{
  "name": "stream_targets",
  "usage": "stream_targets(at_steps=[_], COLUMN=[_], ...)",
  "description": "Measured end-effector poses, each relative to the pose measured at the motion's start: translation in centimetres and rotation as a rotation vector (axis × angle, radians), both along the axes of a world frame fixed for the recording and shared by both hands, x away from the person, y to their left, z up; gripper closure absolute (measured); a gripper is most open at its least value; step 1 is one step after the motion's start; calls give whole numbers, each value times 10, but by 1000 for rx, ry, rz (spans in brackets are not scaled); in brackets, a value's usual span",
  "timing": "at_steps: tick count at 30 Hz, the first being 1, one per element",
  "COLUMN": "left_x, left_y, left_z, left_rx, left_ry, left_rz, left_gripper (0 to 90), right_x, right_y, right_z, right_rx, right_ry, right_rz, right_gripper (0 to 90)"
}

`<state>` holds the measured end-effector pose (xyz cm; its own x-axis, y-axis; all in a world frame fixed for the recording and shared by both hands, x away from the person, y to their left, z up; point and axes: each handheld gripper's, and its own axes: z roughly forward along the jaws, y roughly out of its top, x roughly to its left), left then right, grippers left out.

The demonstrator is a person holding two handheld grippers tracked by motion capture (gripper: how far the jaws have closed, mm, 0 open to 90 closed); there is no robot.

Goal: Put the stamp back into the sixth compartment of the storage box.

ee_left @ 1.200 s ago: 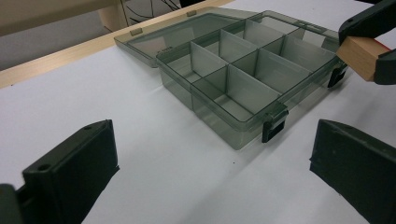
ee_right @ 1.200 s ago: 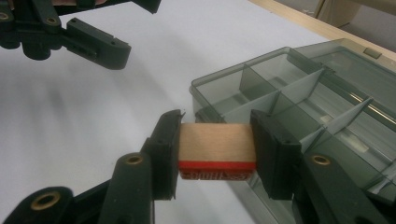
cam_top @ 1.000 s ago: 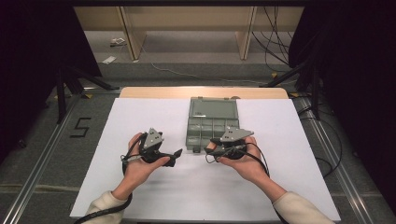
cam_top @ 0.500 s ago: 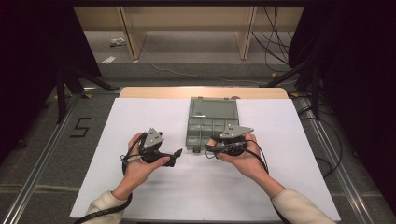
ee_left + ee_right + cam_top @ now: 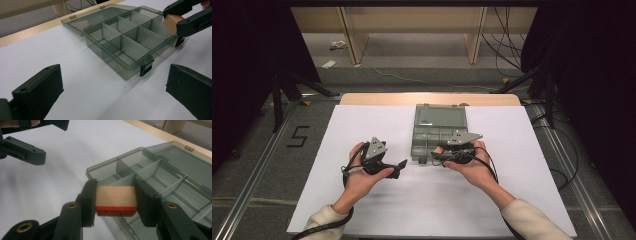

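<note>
Now wooden block sits clamped between right claw jaws.

Table has a white top with a bare wood strip along its 12 o'clock edge. Grey floor all round, metal rails at 9 and 3 o'clock. Black "5" marked on the floor at 9 o'clock. Wooden shelf legs at 12, loose cables at 1 o'clock, dark drapes on both sides.
</note>
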<state>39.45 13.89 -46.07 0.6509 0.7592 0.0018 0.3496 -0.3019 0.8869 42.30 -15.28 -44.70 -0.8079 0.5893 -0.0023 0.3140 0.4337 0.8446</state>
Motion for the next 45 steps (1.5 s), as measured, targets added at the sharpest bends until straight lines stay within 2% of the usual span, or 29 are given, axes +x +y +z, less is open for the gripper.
stream_targets(at_steps=[45], left_x=[0], left_y=[0], left_z=[0], left_rx=[-1], left_ry=[0], left_rz=[-4], left_gripper=[0], right_x=[19], right_y=[5], right_z=[-1], right_rx=[-1], right_ry=[3], right_rz=[-26], right_gripper=[561])
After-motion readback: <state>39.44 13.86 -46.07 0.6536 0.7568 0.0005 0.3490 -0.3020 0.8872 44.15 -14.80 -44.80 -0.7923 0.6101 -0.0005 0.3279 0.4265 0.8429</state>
